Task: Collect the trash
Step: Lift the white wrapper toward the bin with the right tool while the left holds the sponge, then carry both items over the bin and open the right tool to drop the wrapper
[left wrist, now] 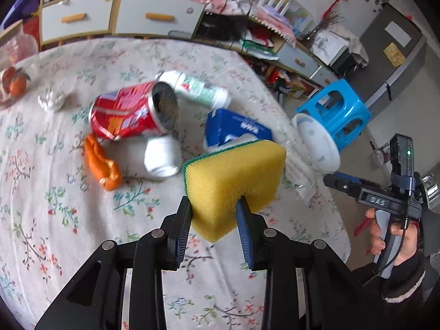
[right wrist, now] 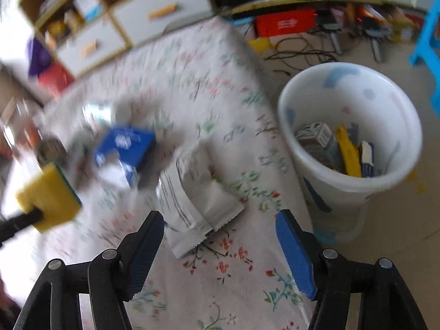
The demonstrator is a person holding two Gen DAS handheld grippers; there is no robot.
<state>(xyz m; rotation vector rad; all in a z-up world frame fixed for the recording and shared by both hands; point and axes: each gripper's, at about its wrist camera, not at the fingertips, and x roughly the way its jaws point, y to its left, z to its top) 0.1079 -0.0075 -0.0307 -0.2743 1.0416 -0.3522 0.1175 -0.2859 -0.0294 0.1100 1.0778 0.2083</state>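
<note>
My left gripper is shut on a yellow sponge with a green scrub side and holds it above the table; the sponge also shows in the right wrist view. On the floral tablecloth lie a crushed red can, a white bottle with a green label, a white cup on its side, orange peel, a blue tissue pack and a crumpled tissue. My right gripper is open and empty above a white plastic wrapper. A white trash bin stands on the floor beside the table and holds several items.
A blue plastic stool stands behind the bin. Oranges sit at the table's far left. Drawers and cluttered shelves line the back wall. Cables lie on the floor.
</note>
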